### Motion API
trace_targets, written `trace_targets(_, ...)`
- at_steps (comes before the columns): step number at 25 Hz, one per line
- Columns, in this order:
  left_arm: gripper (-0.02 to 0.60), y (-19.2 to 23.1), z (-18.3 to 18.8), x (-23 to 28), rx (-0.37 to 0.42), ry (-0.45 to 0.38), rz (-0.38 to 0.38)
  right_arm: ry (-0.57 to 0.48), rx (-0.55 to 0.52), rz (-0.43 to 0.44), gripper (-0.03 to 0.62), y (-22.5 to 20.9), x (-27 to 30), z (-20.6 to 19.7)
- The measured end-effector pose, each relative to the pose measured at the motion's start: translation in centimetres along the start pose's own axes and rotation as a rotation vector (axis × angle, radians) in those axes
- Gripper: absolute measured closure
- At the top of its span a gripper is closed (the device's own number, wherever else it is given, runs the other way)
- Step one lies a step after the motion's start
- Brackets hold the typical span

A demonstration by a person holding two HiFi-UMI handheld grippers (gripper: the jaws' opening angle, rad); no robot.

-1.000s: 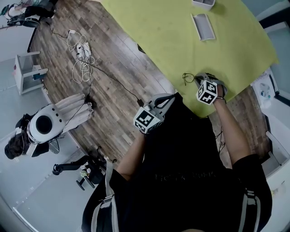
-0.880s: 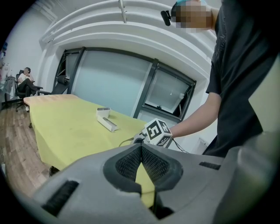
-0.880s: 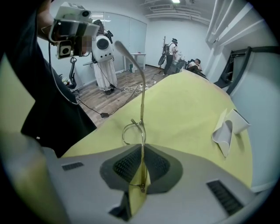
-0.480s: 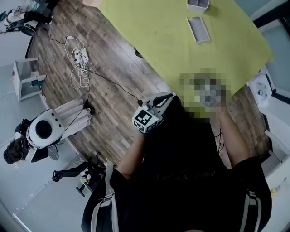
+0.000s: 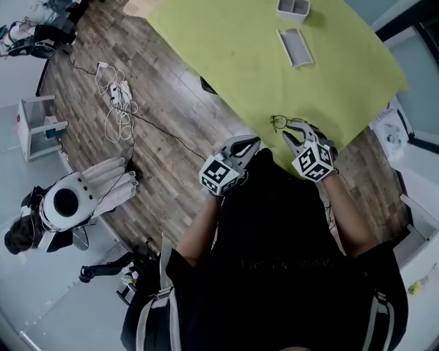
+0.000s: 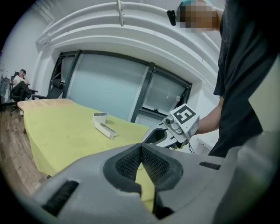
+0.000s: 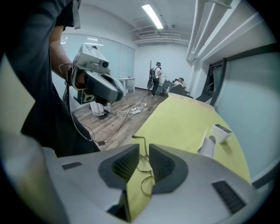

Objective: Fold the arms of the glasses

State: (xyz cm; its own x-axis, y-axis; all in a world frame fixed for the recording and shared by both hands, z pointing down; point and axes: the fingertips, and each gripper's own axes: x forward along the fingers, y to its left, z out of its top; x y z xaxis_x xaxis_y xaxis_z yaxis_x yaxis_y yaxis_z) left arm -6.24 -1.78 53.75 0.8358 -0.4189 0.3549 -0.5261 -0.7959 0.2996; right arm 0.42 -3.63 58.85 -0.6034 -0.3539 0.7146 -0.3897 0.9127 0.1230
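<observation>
Thin dark-rimmed glasses [image 5: 280, 123] lie on the yellow-green table [image 5: 240, 48] near its front corner. My right gripper [image 5: 296, 136] sits just behind them, its jaws a narrow gap apart with nothing gripped. In the right gripper view the glasses [image 7: 142, 165] show through that gap, one arm tip raised to the left, and my right gripper [image 7: 144, 151] hovers over them. My left gripper [image 5: 244, 145] hangs off the table's edge, left of the glasses. In its own view my left gripper [image 6: 141, 148] is shut and empty, looking toward the right gripper [image 6: 175, 131].
A long grey case [image 5: 295, 46] and a small white box [image 5: 293, 7] lie at the table's far side. Cables [image 5: 116, 96] trail over the wooden floor to the left, and a white machine [image 5: 75, 192] stands there. People sit far off [image 7: 177, 83].
My right gripper has drawn back from the glasses toward the person's body and let them lie on the table. The left gripper has barely moved.
</observation>
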Motion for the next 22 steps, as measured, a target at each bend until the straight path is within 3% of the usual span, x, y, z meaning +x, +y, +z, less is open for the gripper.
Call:
trace_targets(17,0.563,0.5,-0.2,-0.5,-0.013,-0.011,0.002,-0.014,-0.010,0.041,0.536,2.0,1.1,2.1)
trace_targets(22,0.563,0.4,-0.1,-0.7,-0.017,-0.014,0.011,0.014,-0.034,0.014,0.534,1.5,1.6,1.8)
